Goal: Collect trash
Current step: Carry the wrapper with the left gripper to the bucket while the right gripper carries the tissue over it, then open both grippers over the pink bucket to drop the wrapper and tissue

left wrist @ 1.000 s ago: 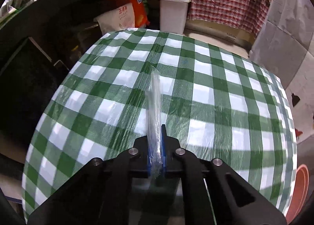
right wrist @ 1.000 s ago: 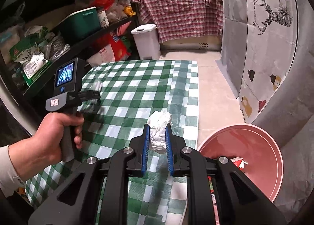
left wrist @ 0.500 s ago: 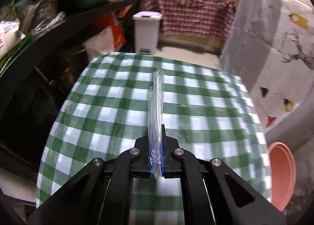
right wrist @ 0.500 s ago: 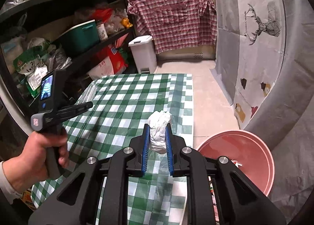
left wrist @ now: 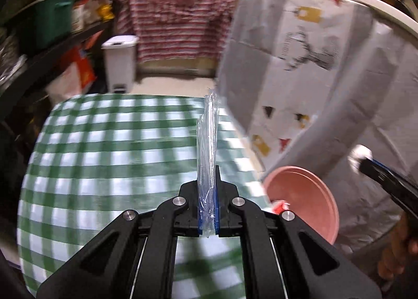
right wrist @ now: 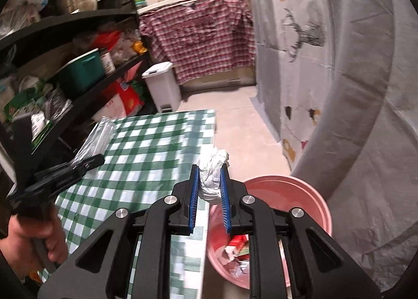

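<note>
Both pieces of trash are already picked up, so the step in hand looks like the carry to the pink basin (right wrist: 308, 194), which stands on the floor just beside the table (right wrist: 146, 158) with its green checked cloth. The right gripper (right wrist: 209, 189) has its jaws closed on a crumpled white tissue (right wrist: 213, 176), and in its own view it hangs roughly above the near rim of the basin, where some red and white scraps already lie at the bottom. The left gripper (left wrist: 207, 202) has its jaws clamped tight on a clear plastic wrapper (left wrist: 207, 147) that stands up long and thin between them; it is above the table, with the basin off to its right and lower. The next move, I judge, calls for bringing each gripper well over the basin's mouth before the jaws let go, since the light wrapper could drift and miss the rim.
</note>
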The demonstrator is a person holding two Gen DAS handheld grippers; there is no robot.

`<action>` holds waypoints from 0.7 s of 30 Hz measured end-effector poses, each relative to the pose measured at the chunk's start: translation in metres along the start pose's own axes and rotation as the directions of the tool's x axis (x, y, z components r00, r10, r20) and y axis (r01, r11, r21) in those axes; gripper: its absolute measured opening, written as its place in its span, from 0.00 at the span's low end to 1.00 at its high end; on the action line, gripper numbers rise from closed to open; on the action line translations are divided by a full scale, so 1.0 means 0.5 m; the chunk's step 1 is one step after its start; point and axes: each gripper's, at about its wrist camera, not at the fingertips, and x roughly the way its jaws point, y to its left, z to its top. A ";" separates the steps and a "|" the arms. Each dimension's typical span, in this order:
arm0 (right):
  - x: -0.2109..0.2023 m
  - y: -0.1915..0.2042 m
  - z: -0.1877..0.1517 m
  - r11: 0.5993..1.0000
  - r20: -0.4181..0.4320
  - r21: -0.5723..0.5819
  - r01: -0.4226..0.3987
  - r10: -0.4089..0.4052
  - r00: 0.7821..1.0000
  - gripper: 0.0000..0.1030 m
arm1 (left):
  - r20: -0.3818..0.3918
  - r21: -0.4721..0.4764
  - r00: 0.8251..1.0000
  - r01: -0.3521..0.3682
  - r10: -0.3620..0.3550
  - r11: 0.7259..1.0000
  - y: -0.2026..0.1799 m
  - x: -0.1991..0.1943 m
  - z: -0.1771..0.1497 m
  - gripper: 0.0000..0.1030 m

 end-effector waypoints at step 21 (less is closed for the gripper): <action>0.016 -0.144 -0.028 0.987 -0.072 0.079 0.137 -0.131 0.989 0.49 | -0.147 0.131 0.962 0.251 -0.231 0.959 -0.254 0.118 -0.056 0.38</action>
